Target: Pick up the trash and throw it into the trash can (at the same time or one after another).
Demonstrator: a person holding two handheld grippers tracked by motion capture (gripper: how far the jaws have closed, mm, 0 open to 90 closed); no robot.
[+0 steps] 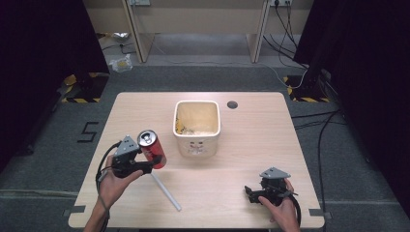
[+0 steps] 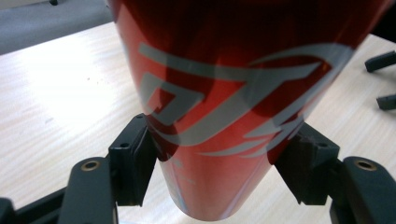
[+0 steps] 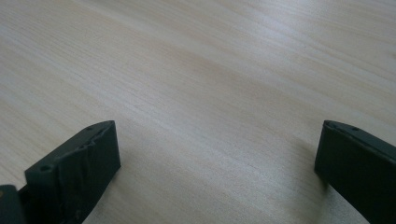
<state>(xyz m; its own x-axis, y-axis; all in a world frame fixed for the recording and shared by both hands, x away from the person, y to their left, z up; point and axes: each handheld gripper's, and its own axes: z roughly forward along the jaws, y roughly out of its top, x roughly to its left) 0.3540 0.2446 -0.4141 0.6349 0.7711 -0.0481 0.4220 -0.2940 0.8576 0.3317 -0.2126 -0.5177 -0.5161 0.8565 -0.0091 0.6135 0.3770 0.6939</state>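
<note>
The red can (image 2: 233, 107) sits clamped between the jaws of the left gripper (image 1: 145, 164), pads on its lower wall, tilted over the table (image 1: 251, 145). It looks light, thin-walled and slick, so easily dented; a grip low on the body suits it. One can, one white straw (image 1: 166, 191) just beyond the jaws, one white tub (image 1: 197, 140) farther off. The right gripper (image 3: 217, 158) rests with jaws wide apart, nothing between them
</note>
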